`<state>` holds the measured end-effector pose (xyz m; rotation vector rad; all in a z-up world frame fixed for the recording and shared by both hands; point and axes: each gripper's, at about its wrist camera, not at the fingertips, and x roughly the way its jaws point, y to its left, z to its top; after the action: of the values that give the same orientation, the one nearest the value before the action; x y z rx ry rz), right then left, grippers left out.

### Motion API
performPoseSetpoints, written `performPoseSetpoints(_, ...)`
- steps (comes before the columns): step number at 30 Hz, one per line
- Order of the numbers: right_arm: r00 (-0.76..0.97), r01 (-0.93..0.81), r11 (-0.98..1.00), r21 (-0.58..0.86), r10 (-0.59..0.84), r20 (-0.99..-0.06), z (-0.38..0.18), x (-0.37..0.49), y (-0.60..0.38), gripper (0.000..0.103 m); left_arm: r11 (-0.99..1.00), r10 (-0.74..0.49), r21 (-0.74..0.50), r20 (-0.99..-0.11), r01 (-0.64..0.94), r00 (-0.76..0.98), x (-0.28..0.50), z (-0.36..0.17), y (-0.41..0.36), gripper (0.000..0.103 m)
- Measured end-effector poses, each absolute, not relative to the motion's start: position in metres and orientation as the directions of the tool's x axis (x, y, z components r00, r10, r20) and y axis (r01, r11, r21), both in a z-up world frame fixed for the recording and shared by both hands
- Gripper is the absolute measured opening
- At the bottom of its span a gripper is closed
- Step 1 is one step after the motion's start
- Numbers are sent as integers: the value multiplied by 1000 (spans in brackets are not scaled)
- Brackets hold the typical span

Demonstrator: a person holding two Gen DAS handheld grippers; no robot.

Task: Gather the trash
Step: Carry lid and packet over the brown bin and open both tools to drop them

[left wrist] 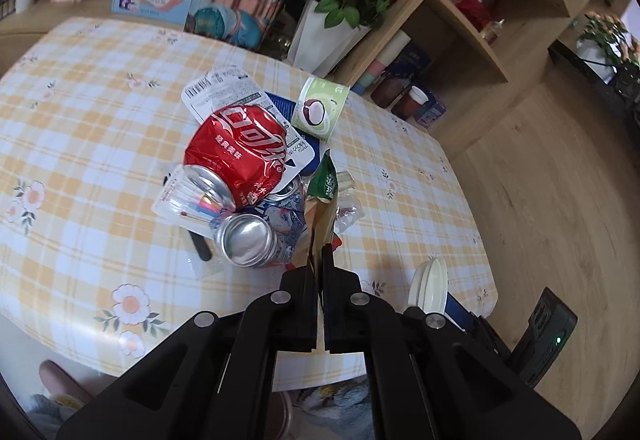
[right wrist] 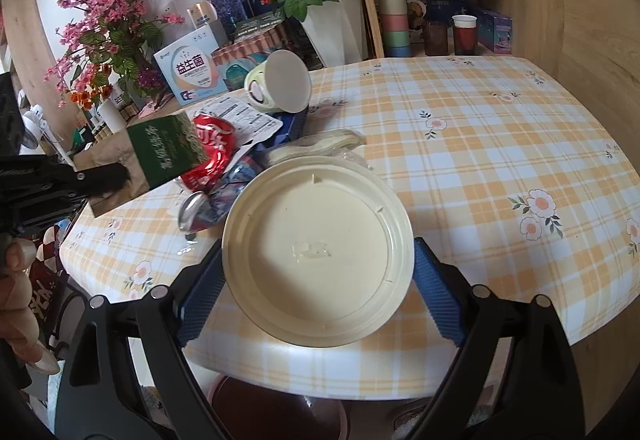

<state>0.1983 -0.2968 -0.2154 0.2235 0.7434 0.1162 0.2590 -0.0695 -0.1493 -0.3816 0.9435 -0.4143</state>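
A trash pile lies on the checked tablecloth (left wrist: pixel 80 144): a crushed red cola can (left wrist: pixel 240 152), a blue crushed can (left wrist: pixel 252 240), white wrappers (left wrist: pixel 216 88) and a tipped green cup (left wrist: pixel 320 108). My left gripper (left wrist: pixel 318 256) is shut on a green-and-brown tea packet (left wrist: pixel 326 192), held edge-on above the table; the packet also shows in the right wrist view (right wrist: pixel 168 148). My right gripper (right wrist: pixel 318 272) is shut on a cream plastic lid (right wrist: pixel 318 252), held over the table's near edge. The lid shows edge-on in the left wrist view (left wrist: pixel 428 288).
Boxes (right wrist: pixel 192 74), a white vase of red roses (right wrist: pixel 340 24) and pink flowers (right wrist: pixel 104 4) stand at the table's back. A wooden shelf (left wrist: pixel 480 40) with stacked cups (right wrist: pixel 394 16) stands beside it. A reddish bin (right wrist: pixel 276 412) sits below the table edge.
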Motion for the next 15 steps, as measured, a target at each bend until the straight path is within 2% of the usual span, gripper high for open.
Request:
performPoseSetpoints(5, 734, -38, 970, 240, 190, -652, -209, 181, -287, 88, 868, -486, -446, -670, 218, 561, 220, -136, -62, 2)
performPoseSetpoints(15, 709, -81, 971, 223, 213, -672, -217, 140, -256, 88, 869, -474, -452, -643, 201, 602, 151, -134, -32, 2)
